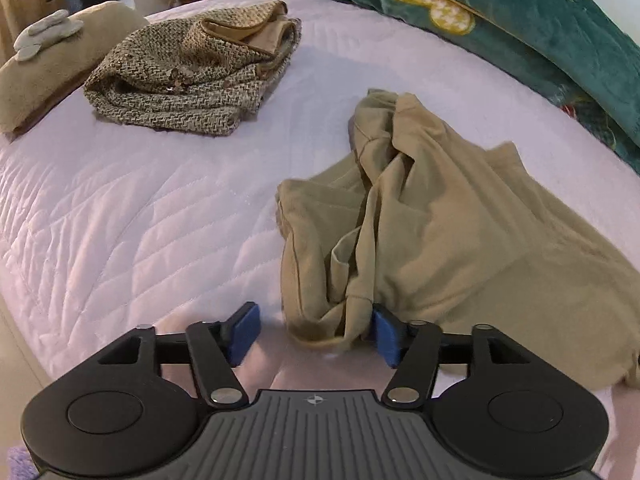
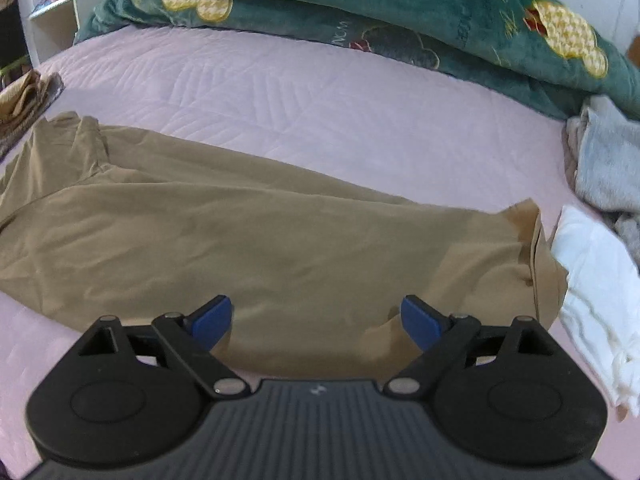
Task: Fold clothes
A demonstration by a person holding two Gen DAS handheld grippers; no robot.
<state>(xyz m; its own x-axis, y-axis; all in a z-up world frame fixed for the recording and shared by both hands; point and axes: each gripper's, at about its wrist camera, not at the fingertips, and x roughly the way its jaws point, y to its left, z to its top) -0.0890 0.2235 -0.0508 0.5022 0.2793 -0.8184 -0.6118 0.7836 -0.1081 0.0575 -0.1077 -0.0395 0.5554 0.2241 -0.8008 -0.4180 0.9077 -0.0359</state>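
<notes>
The tan garment is lying across the near half of the bed, spread fairly flat at the right end and bunching into folds at the left end. Open quilt is lying beyond its far edge up to the green blanket, and to its left up to the tweed garment. At the right, its hem is sitting just beside a white cloth, with a grey pile behind that. The left gripper is sitting low at the bunched corner, fingers spread wide, the right-hand pad touching a fold. The right gripper is hovering over the near edge of the garment, fingers wide and holding nothing.
</notes>
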